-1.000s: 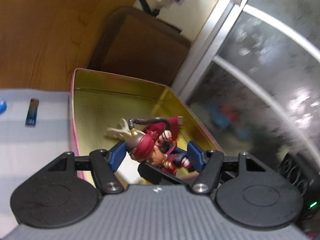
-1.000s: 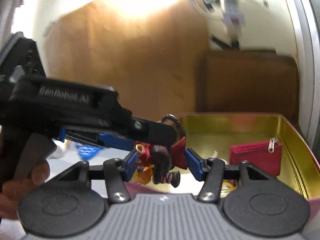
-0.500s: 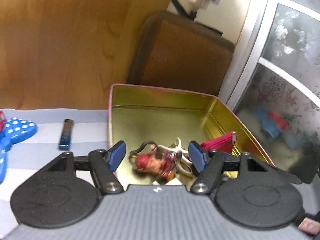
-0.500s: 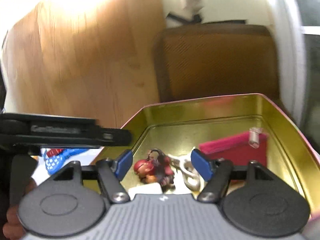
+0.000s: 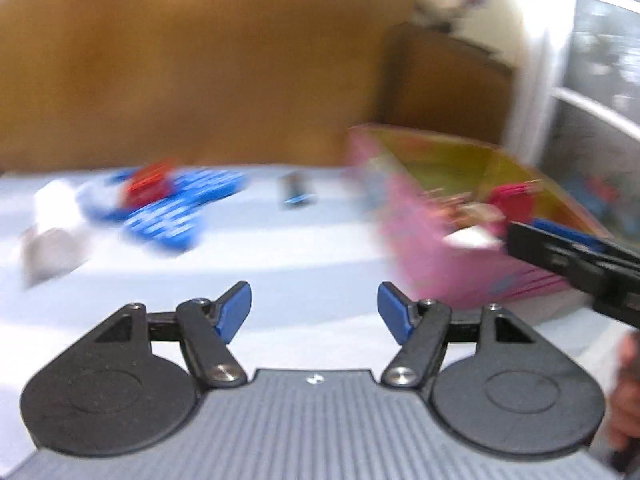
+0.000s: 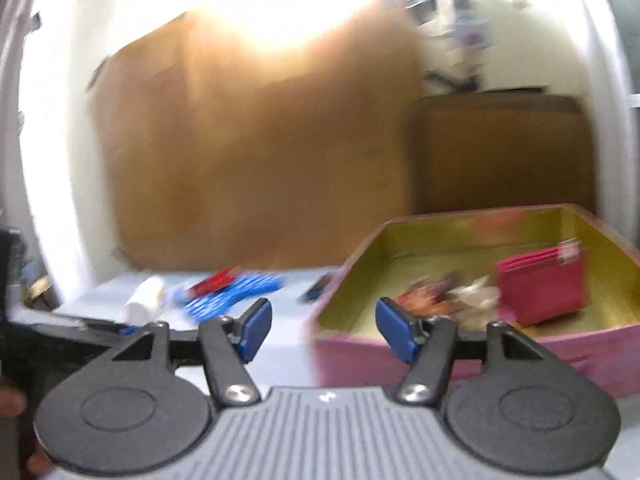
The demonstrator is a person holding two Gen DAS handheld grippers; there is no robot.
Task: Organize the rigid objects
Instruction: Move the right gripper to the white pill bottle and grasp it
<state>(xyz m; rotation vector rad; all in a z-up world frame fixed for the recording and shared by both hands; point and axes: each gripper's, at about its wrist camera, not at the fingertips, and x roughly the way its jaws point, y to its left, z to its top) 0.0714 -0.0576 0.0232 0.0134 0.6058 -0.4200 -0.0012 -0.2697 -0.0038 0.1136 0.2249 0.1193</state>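
My left gripper (image 5: 314, 312) is open and empty, low over the pale tablecloth, left of the pink tin (image 5: 440, 264). My right gripper (image 6: 324, 328) has nothing between its blue pads and its jaws are closing; it sits in front of the tin's near left corner (image 6: 400, 356). Inside the gold-lined tin lie the red figurine keychain (image 6: 432, 298) and a red zip wallet (image 6: 544, 288). On the cloth lie a blue dotted bow with a red part (image 5: 172, 208), a small dark blue stick (image 5: 296, 192) and a white object (image 5: 52, 216). Both views are blurred.
A brown wooden panel (image 5: 200, 80) and a brown chair back (image 6: 500, 152) stand behind the table. The black frame of the right tool (image 5: 580, 264) reaches in from the right of the left wrist view, near the tin's front wall. A glass door (image 5: 600, 80) is at far right.
The figurine, between both grippers a second ago, now lies in the tin. Both grippers have pulled back from the tin; the left one swung left toward the loose objects on the cloth.
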